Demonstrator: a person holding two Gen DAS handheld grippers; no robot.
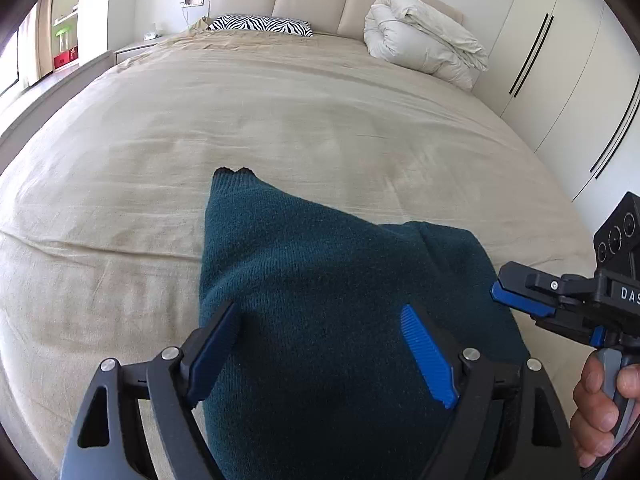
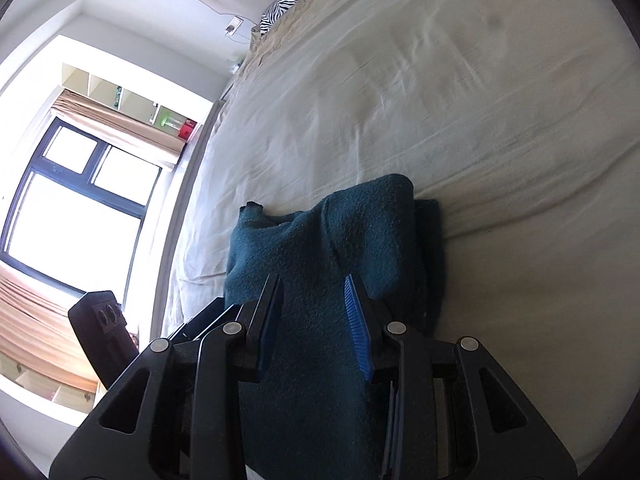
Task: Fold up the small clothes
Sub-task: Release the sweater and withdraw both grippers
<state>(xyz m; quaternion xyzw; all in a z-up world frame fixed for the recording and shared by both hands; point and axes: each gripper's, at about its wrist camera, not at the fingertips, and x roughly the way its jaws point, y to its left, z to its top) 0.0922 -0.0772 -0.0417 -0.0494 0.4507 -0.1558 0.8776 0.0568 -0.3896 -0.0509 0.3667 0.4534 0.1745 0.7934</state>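
Observation:
A dark teal knitted garment (image 1: 320, 288) lies partly folded on the beige bed sheet (image 1: 200, 128), near its front edge. My left gripper (image 1: 320, 312) hovers over the garment's near part with its jaws wide open and nothing between them. My right gripper (image 1: 500, 292) shows at the right of the left wrist view, with its tips at the garment's right edge. In the right wrist view the garment (image 2: 340, 240) runs between the right gripper's (image 2: 312, 288) fingers, which stand apart. The garment's near end is hidden under both grippers.
A zebra-print pillow (image 1: 260, 24) and a rolled white duvet (image 1: 424, 44) lie at the head of the bed. White wardrobe doors (image 1: 560, 80) stand to the right. A window (image 2: 80, 200) and shelves are beyond the bed's left side.

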